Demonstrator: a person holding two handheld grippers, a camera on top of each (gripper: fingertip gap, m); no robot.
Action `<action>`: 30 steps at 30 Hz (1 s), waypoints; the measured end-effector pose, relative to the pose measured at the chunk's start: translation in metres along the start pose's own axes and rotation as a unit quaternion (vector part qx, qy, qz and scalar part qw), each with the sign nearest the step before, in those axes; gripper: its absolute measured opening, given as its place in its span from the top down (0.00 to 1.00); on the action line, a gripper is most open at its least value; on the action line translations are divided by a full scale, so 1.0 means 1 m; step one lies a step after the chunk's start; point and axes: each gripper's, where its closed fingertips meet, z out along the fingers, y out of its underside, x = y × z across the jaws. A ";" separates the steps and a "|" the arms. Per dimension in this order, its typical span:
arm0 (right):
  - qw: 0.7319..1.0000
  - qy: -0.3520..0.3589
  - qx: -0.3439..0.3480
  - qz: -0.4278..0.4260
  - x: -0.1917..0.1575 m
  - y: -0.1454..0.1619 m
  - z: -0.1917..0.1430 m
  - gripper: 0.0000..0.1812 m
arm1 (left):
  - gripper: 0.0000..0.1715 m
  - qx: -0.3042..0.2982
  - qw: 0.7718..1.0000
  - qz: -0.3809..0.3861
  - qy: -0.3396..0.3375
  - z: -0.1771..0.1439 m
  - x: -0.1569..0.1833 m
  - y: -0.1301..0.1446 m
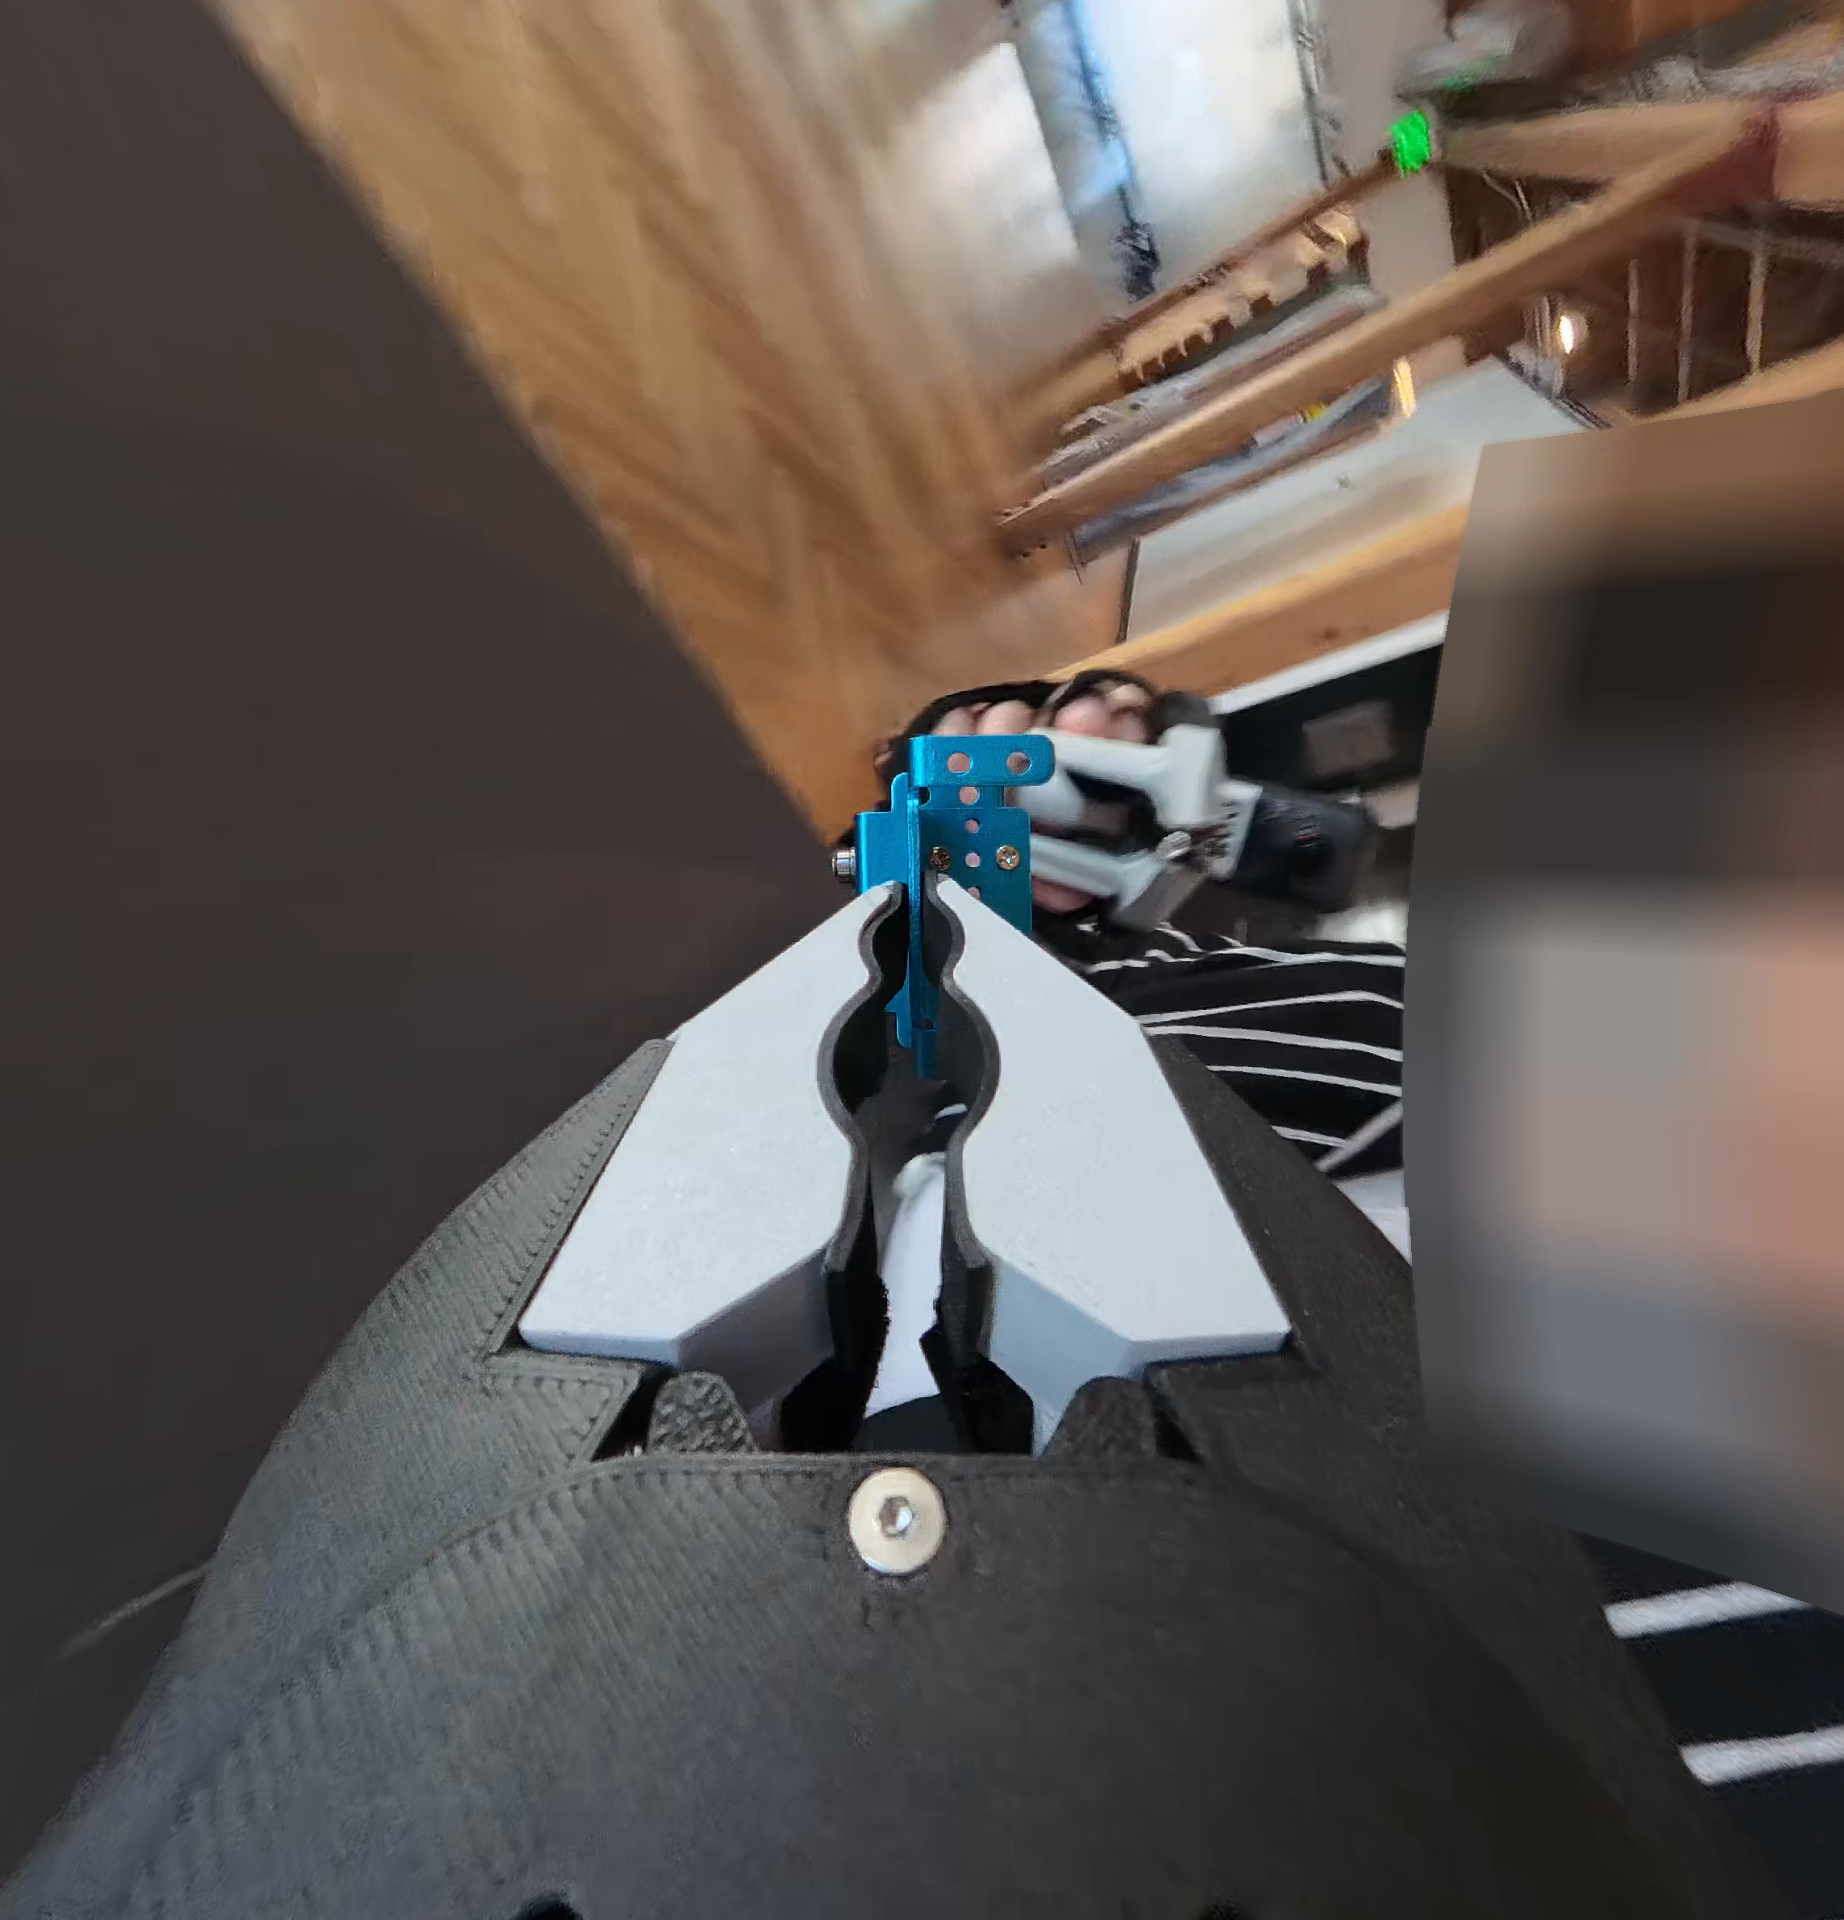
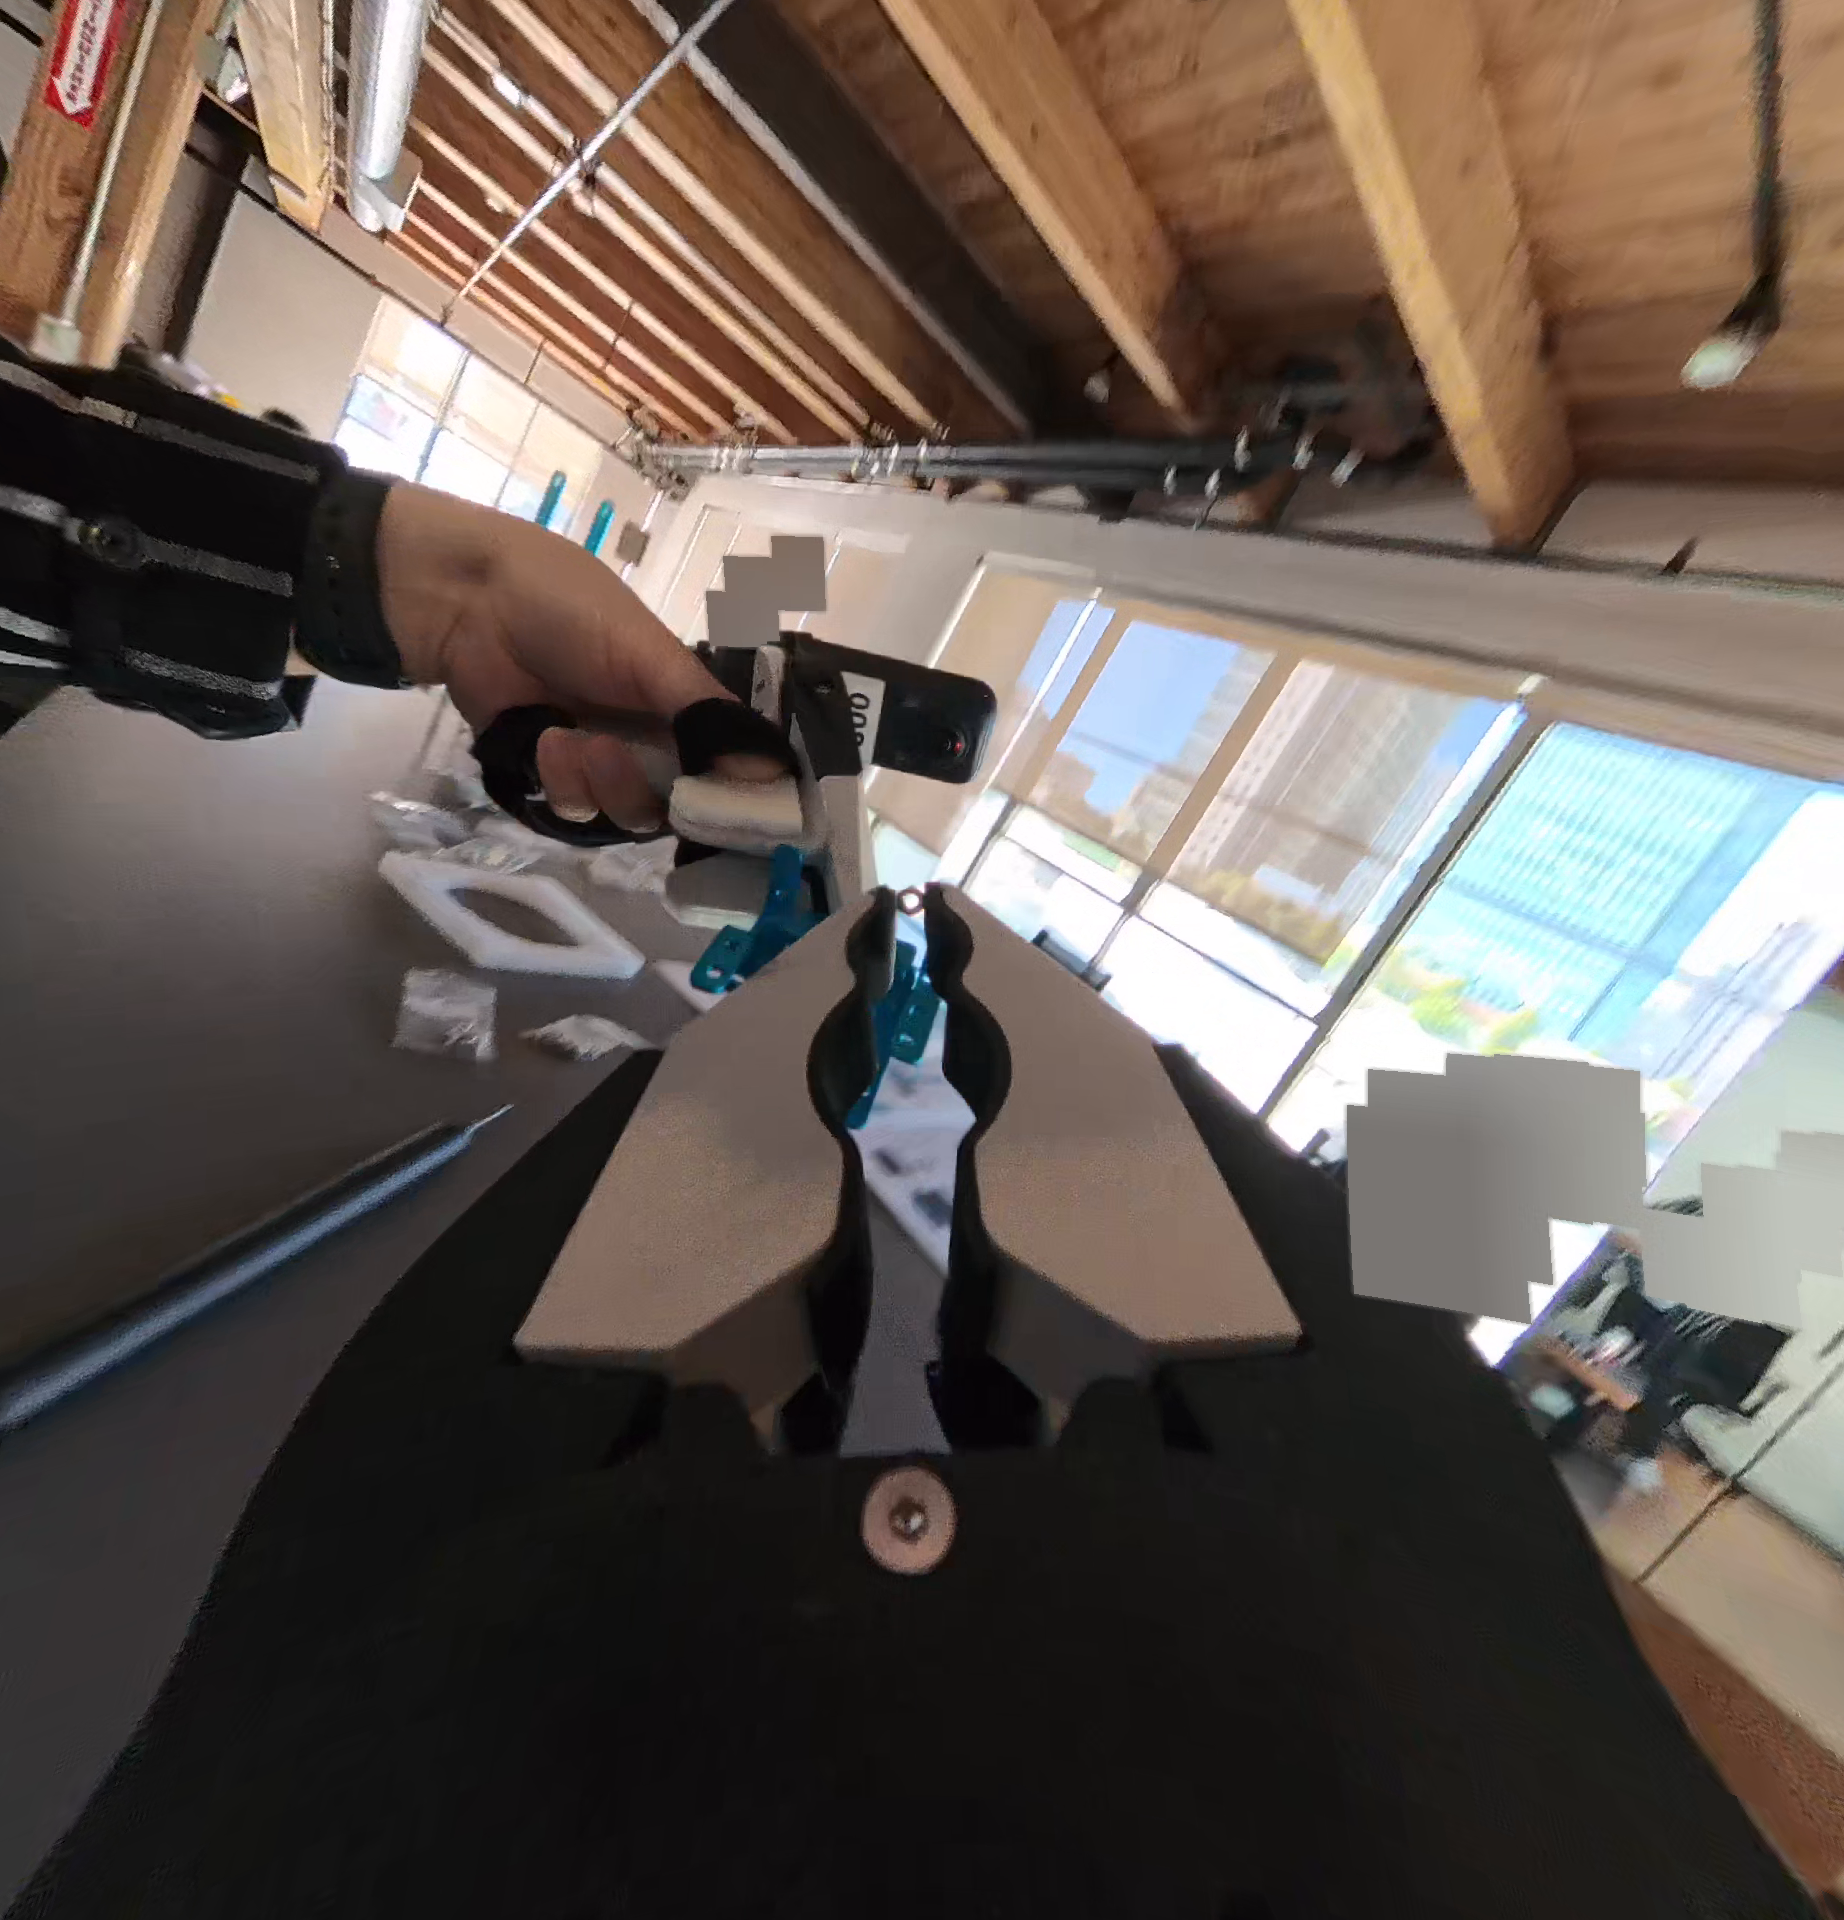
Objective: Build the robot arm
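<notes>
Our left gripper (image 1: pixel 920 899) has its 2 fingers pinching a blue metal bracket (image 1: pixel 954 831) edge-on, most of the perforated plate standing clear beyond the tips, apparently so its holes and screws stay reachable. Just past it sits the right gripper (image 1: pixel 1126 831).

On our right gripper (image 2: pixel 910 902), the fingers are nearly pressed together on what looks like a tiny ring-shaped part (image 2: pixel 910 900) at the very tips; we cannot tell what it is. Left of the fingers a dark pointed tool (image 2: pixel 222 1262) lies on the counter (image 2: pixel 149 997). Farther out are small clear bags (image 2: pixel 445 1013) with unreadable contents and a white foam frame (image 2: pixel 502 914), its middle showing bare counter.
</notes>
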 end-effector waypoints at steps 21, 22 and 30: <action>0.922 -0.244 -0.293 0.069 -0.098 0.134 -0.016 0.97 | 1.00 -0.037 0.986 -0.159 0.035 0.030 -0.111 0.067; 0.919 -0.240 -0.306 0.066 -0.099 0.137 -0.015 0.97 | 1.00 -0.036 0.986 -0.159 0.036 0.030 -0.111 0.068; 0.899 -0.238 -0.368 0.010 -0.109 0.159 -0.014 0.97 | 1.00 -0.035 0.986 -0.158 0.039 0.029 -0.112 0.067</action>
